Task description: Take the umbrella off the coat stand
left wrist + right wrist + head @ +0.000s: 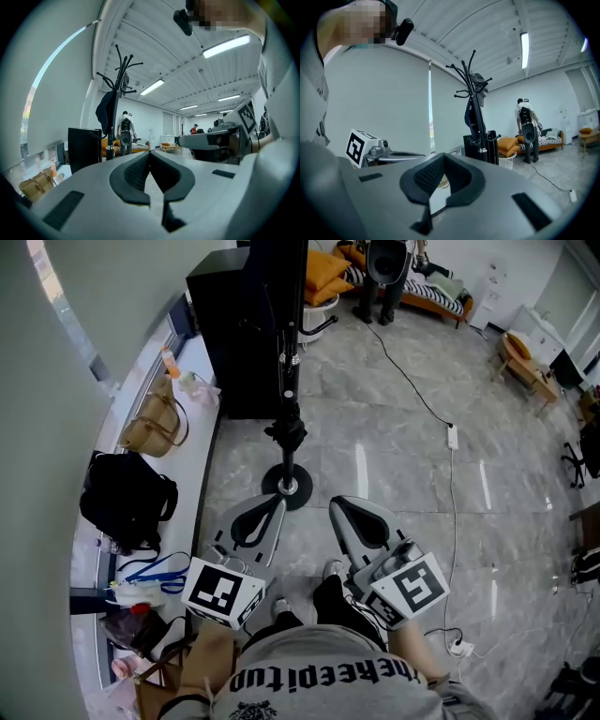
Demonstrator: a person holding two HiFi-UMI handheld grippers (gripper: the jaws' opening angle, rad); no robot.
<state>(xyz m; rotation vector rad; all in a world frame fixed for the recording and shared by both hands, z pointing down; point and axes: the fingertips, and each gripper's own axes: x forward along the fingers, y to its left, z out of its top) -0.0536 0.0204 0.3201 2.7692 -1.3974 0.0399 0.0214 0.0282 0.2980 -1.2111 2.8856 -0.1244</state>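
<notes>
The black coat stand (287, 479) rises from its round base on the floor straight ahead of me. A folded dark blue umbrella (105, 111) hangs high against its pole, and it shows again in the right gripper view, umbrella (470, 117). In the head view I cannot tell the umbrella apart from the pole. My left gripper (278, 503) and right gripper (337, 505) are held side by side just short of the base, both shut and holding nothing. The left gripper (150, 153) and right gripper (443, 156) both point at the stand from a distance.
A black cabinet (234, 324) stands behind the stand. On the window ledge to the left are a tan handbag (152, 426) and a black backpack (127, 498). A cable with a power strip (452, 437) crosses the floor on the right. A person (527, 126) stands by an orange sofa.
</notes>
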